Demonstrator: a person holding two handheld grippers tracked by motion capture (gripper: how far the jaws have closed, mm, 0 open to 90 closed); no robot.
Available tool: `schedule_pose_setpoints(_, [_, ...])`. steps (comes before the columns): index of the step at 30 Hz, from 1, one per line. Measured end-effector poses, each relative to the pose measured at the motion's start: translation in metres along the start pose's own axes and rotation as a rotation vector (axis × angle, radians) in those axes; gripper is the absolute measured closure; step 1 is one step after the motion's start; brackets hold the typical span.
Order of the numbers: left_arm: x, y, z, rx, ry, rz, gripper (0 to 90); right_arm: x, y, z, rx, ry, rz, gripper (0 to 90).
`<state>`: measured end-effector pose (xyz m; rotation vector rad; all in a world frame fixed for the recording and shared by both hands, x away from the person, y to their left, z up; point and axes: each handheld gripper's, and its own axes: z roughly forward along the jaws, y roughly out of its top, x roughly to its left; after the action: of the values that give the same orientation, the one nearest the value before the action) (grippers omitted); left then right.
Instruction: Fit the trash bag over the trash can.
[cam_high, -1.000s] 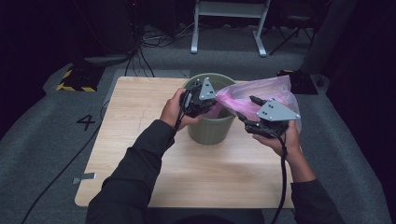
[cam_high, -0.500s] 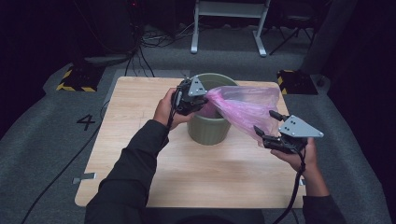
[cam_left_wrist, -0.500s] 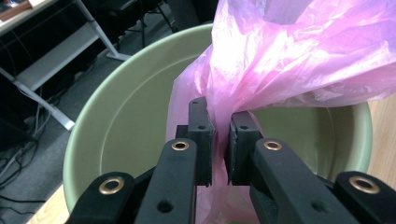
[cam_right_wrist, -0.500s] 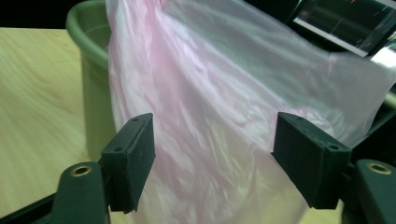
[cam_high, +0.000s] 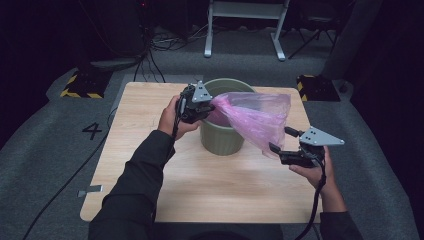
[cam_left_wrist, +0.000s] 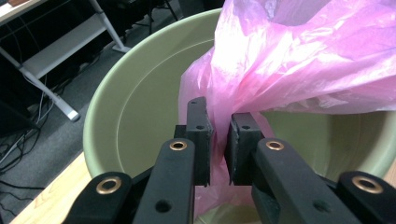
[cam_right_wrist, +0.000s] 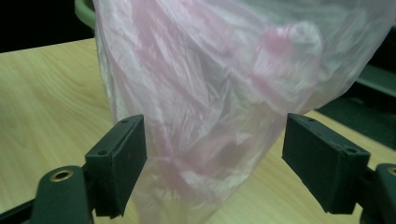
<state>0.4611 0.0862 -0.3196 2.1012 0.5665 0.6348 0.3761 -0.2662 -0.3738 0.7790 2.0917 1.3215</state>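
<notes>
A thin pink plastic bag (cam_high: 257, 120) stretches from the rim of an olive-green bin (cam_high: 220, 142) out to the right, over the table. My left gripper (cam_high: 210, 103) is at the bin's left rim, shut on a bunched corner of the bag (cam_left_wrist: 303, 60) above the bin's inside wall (cam_left_wrist: 140, 102). My right gripper (cam_high: 280, 140) is low at the right, beside the bag's hanging end. Its jaws have just been opening. In the right gripper view the bag (cam_right_wrist: 224, 70) hangs between the wide-apart pads (cam_right_wrist: 119, 158) and neither pad presses on it.
The bin stands at the back middle of a light wooden table (cam_high: 150, 110). The person's forearms in dark sleeves come in from the front edge. Grey carpet, cables and a white frame's legs (cam_high: 245, 30) lie beyond the table.
The right hand has come down and out to the right, away from the bin, and its jaws have widened. The bag now trails over the table. The left gripper has shifted slightly left, still gripping.
</notes>
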Motion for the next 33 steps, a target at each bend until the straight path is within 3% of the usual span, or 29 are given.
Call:
schedule_pose_setpoints(1, [0.0,-0.001,0.0,-0.004,-0.002,-0.005,79.8,0.001,-0.001,0.002,-0.004,0.017,0.004,31.6])
schedule_pose_setpoints(3, [0.001,-0.002,0.0,-0.01,0.005,-0.012,75.3,0.002,-0.003,0.003,-0.028,0.041,-0.005,53.6])
schedule_pose_setpoints(5, [0.003,-0.003,-0.002,-0.025,-0.004,-0.024,72.1,0.003,-0.001,0.002,-0.048,0.056,-0.018,67.2])
schedule_pose_setpoints(6, [0.004,-0.003,-0.003,-0.029,-0.003,-0.023,69.4,0.005,0.0,0.001,-0.067,0.053,-0.029,72.4])
schedule_pose_setpoints(7, [0.004,-0.005,-0.004,-0.037,0.005,-0.036,60.9,0.007,0.004,-0.002,-0.094,0.046,-0.045,80.6])
schedule_pose_setpoints(9, [0.005,-0.007,-0.007,-0.038,0.006,-0.048,52.3,0.008,0.007,-0.006,-0.123,0.042,-0.057,85.5])
schedule_pose_setpoints(11, [0.005,-0.008,-0.008,-0.044,0.007,-0.063,40.7,0.008,0.011,-0.01,-0.139,0.036,-0.065,87.5])
schedule_pose_setpoints(12, [0.005,-0.009,-0.01,-0.048,0.022,-0.068,40.7,0.008,0.011,-0.01,-0.139,0.036,-0.065,87.5])
schedule_pose_setpoints(14, [0.005,-0.01,-0.014,-0.067,0.041,-0.086,26.9,0.009,0.016,-0.014,-0.156,0.022,-0.074,88.3])
schedule_pose_setpoints(17, [0.004,-0.011,-0.022,-0.098,0.016,-0.102,24.7,0.009,0.02,-0.017,-0.161,0.012,-0.086,88.6])
schedule_pose_setpoints(22, [-0.013,-0.001,-0.03,-0.13,-0.065,-0.032,21.0,0.013,0.033,-0.024,-0.179,0.005,-0.118,88.4])
schedule_pose_setpoints(27, [-0.039,0.013,-0.029,-0.144,-0.091,0.047,20.4,0.023,0.049,-0.027,-0.191,0.014,-0.161,88.1])
schedule_pose_setpoints(29, [-0.045,0.019,-0.028,-0.143,-0.115,0.07,20.6,0.025,0.051,-0.028,-0.193,0.017,-0.165,88.2])
schedule_pose_setpoints(33, [-0.056,0.025,-0.025,-0.143,-0.115,0.111,26.2,0.031,0.058,-0.03,-0.197,0.029,-0.185,88.1])
